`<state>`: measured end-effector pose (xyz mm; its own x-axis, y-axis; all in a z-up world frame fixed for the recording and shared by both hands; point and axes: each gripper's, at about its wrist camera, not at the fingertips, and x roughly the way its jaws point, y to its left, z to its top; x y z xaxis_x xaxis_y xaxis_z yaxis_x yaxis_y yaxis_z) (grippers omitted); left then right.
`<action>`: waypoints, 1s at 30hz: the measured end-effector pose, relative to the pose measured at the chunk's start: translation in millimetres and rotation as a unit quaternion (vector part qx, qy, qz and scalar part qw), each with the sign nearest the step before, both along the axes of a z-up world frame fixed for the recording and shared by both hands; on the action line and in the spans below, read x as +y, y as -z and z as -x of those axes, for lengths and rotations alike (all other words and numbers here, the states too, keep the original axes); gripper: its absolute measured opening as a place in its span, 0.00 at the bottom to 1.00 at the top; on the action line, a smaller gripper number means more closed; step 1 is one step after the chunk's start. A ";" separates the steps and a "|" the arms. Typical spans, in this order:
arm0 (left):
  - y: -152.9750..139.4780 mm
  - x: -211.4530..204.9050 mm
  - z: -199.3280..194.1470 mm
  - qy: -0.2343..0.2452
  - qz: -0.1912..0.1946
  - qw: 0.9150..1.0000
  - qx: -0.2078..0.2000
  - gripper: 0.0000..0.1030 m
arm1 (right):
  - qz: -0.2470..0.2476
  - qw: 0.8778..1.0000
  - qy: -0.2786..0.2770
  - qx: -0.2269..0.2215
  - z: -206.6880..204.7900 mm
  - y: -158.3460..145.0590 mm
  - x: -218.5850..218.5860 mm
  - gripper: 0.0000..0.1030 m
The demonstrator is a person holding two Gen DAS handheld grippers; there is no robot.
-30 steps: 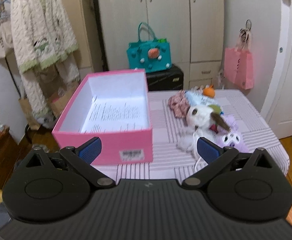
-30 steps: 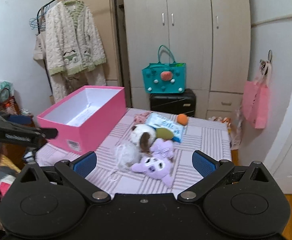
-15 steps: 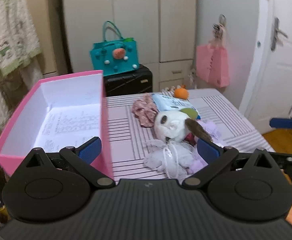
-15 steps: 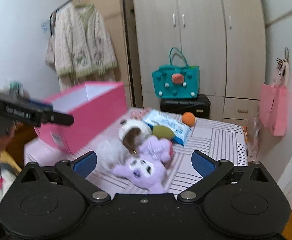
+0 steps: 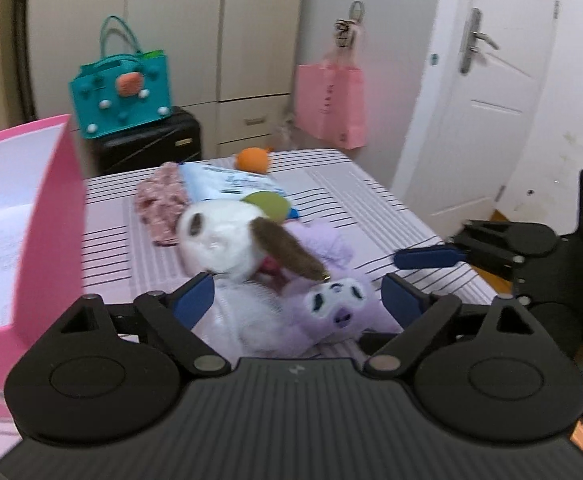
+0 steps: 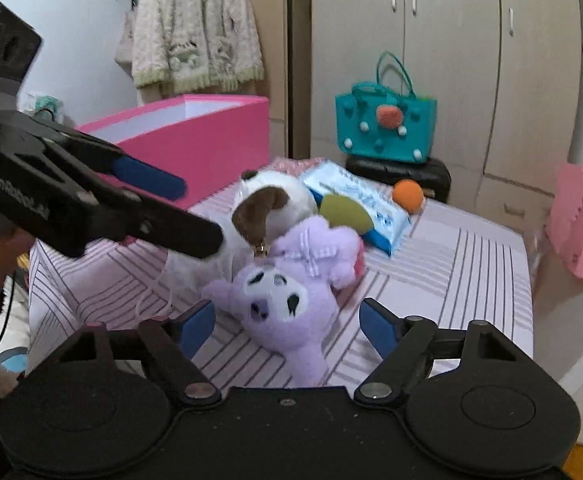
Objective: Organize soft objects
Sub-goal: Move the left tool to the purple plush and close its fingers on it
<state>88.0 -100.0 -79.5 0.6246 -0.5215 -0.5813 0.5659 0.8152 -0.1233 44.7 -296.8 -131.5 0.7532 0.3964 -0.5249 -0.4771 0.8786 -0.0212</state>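
Note:
A pile of soft things lies on the striped table (image 5: 363,196): a white dog plush with brown ears (image 5: 227,236) (image 6: 275,204), a purple plush (image 5: 331,304) (image 6: 283,292), a white mesh pouf (image 5: 243,312), a pink scrunchie (image 5: 159,204), a blue tissue pack (image 5: 231,180) (image 6: 355,196), an orange ball (image 5: 253,159) (image 6: 408,195). My left gripper (image 5: 297,296) is open, its fingers on either side of the pouf and purple plush. My right gripper (image 6: 287,322) is open around the purple plush's body. A pink box (image 5: 47,220) (image 6: 195,136) stands open at the left.
A teal bag (image 5: 121,92) sits on a black case (image 5: 151,144) behind the table. A pink bag (image 5: 329,104) hangs by the white door (image 5: 487,92). A knitted cardigan (image 6: 195,28) hangs at the back left. Wardrobes line the far wall.
Both grippers have moved in towards the toy pile and come lower. The left one swung right, away from the pink box. Each gripper now shows in the other's view.

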 end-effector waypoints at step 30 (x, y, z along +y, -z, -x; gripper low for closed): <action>25.2 -50.6 -16.5 0.071 -0.009 0.993 0.092 0.70 | -0.014 0.998 -0.016 0.062 -3.5 16.8 -20.7 0.42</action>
